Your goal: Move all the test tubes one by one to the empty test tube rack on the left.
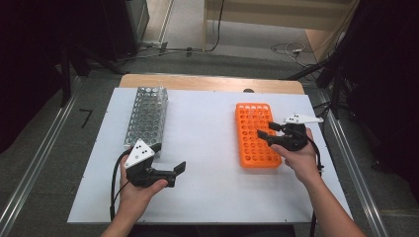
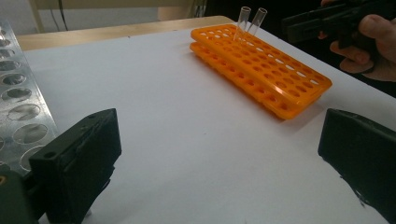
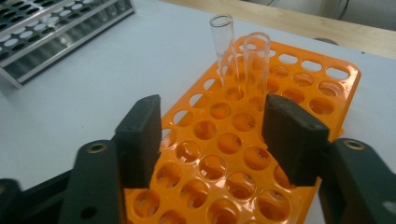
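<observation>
An orange tube rack (image 1: 254, 136) lies flat on the right half of the white board (image 1: 207, 187). Two clear glass tubes (image 3: 224, 46) (image 3: 256, 60) stand upright side by side in holes near its far end. My right gripper (image 1: 267, 131) hovers over the rack's right side, pointing left toward the tubes; its jaws stand partly apart with nothing between them (image 3: 212, 135). My left gripper (image 1: 169, 158) rests low near the front left, wide open and empty (image 2: 219, 154), pointing right toward the orange rack (image 2: 261, 65).
A metal perforated tube rack (image 1: 147, 116) stands at the back left, just beyond my left gripper. The wooden table edge (image 1: 207, 81) shows behind the board. Cables lie on the floor beyond, and metal rails run along both sides.
</observation>
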`<state>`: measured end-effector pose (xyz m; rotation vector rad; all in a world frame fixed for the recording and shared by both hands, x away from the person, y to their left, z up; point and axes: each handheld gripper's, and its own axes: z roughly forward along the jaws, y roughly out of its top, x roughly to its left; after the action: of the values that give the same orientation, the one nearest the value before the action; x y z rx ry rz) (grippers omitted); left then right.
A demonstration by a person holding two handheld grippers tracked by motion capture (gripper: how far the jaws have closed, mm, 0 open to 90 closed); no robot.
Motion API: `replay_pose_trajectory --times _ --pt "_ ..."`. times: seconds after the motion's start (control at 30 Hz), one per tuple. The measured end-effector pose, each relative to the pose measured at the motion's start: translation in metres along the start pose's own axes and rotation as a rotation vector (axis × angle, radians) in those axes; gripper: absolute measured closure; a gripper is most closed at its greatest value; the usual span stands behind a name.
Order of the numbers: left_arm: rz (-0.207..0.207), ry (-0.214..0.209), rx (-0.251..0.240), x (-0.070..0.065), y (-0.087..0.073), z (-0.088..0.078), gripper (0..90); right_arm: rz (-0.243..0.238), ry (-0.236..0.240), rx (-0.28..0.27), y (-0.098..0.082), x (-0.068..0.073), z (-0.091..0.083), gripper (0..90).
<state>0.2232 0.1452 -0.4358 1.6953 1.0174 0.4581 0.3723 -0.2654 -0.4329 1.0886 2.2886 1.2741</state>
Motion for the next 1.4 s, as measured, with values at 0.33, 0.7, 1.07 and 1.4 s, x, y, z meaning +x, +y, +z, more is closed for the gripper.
replay_pose_trajectory --times 0.33,0.7,1.07,1.4 --pt "-0.003 0.0 0.001 0.0 -0.001 0.001 0.0 0.021 -0.031 0.047 0.005 -0.019 0.026 52.0" --pt "-0.007 -0.002 0.003 0.0 -0.001 0.001 0.0 -0.01 -0.032 0.089 0.013 -0.028 0.045 65.0" --pt "-0.002 -0.007 0.008 -0.001 -0.002 0.002 0.0 -0.026 -0.061 0.114 0.013 -0.03 0.057 69.8" --pt "0.002 -0.007 0.0 0.0 -0.001 0.0 0.0 -0.057 -0.093 0.098 0.014 -0.027 0.054 74.1"
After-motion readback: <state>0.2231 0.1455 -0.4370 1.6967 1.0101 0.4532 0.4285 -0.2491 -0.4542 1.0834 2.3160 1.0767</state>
